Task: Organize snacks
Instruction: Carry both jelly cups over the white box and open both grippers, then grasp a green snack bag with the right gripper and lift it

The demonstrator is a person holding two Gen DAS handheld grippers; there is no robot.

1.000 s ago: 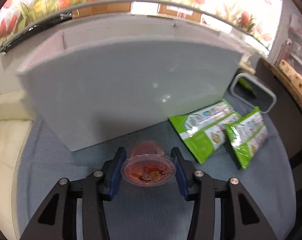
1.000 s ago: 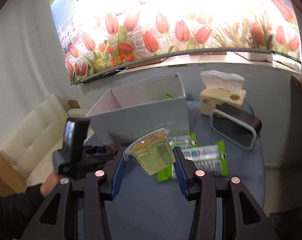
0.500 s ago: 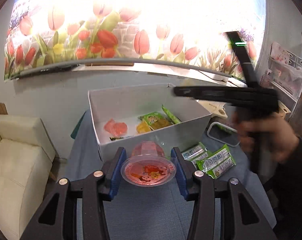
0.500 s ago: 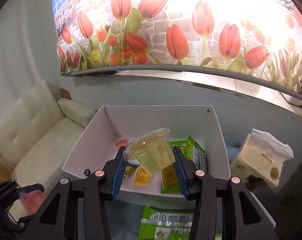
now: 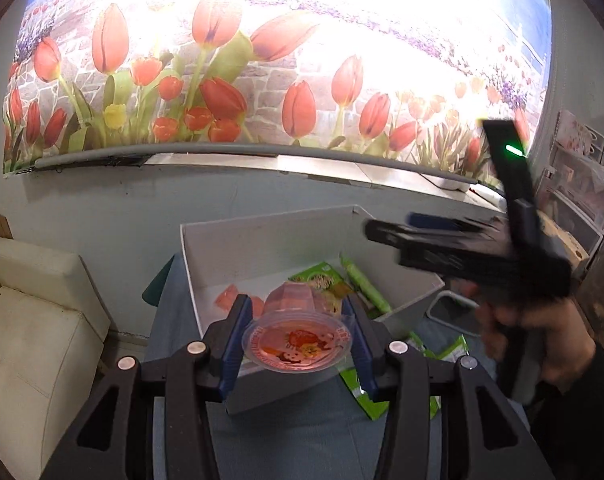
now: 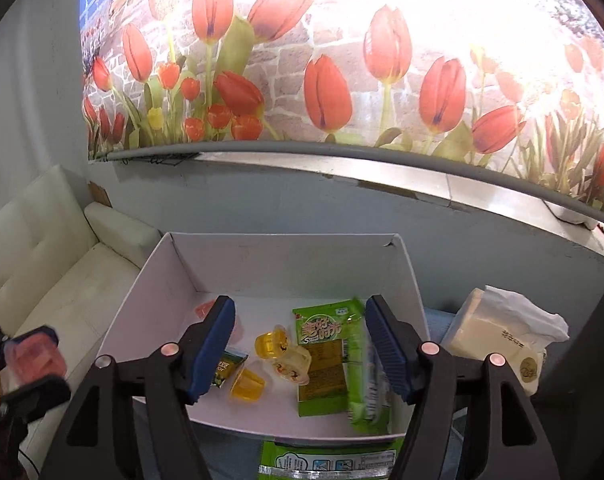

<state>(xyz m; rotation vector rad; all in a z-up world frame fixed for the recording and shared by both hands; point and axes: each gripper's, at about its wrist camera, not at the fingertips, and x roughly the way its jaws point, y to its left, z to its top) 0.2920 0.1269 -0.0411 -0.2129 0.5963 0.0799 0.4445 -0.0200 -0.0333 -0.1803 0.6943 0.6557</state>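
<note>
Left wrist view shows the left gripper (image 5: 296, 334) closed on a pink jelly cup (image 5: 296, 342), with the white box (image 5: 262, 236) just ahead and below, while the right gripper (image 6: 300, 344) hangs open and empty above it.

Pink jelly cup (image 5: 296, 334) held above box (image 5: 262, 240)
</note>
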